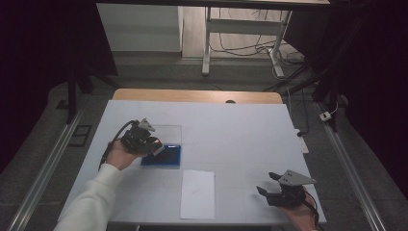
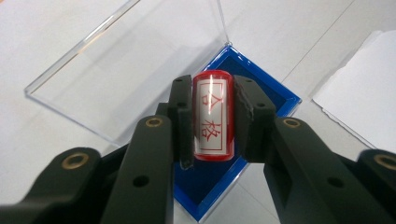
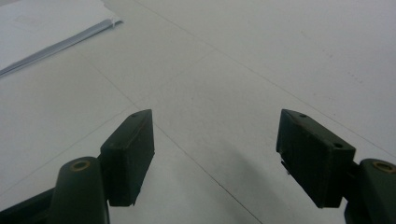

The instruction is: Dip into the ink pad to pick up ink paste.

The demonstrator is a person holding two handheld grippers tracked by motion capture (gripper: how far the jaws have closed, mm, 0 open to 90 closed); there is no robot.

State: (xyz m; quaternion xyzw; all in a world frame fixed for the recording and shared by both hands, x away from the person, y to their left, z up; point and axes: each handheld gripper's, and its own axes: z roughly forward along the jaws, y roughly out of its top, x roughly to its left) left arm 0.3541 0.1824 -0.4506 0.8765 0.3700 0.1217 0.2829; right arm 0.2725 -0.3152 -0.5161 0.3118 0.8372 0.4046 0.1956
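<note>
Red cylindrical stamp [image 2: 212, 116], white label with red characters along its side, clamped between the black jaws of the left gripper [image 2: 212, 123]. Long axis running away from the camera, in line with the jaws, working end pointing forward and down. Directly beyond and beneath it: blue ink pad tray [image 2: 275, 100], dark blue pad inside, nothing else in it. Whether the stamp face touches the pad, not possible to tell. Clear plastic lid [image 2: 116, 65] swung open, lying flat on the white table [image 2: 299, 28] behind the tray, hinged at the tray's far edge.

From the high view: left gripper [image 1: 155, 146] at the near-left edge of the ink pad tray [image 1: 171, 158], held by a hand in a white sleeve [image 1: 91, 202]. White sheet of paper [image 1: 197, 193] near, to the right of the tray and closer to the person, well within reach of the left hand. Right gripper [image 1: 267, 184] far off at the near-right corner, jaws spread wide, holding nothing, resting idle over bare table.

Likely next move: a short carry right and toward the person, stamp onto paper.
</note>
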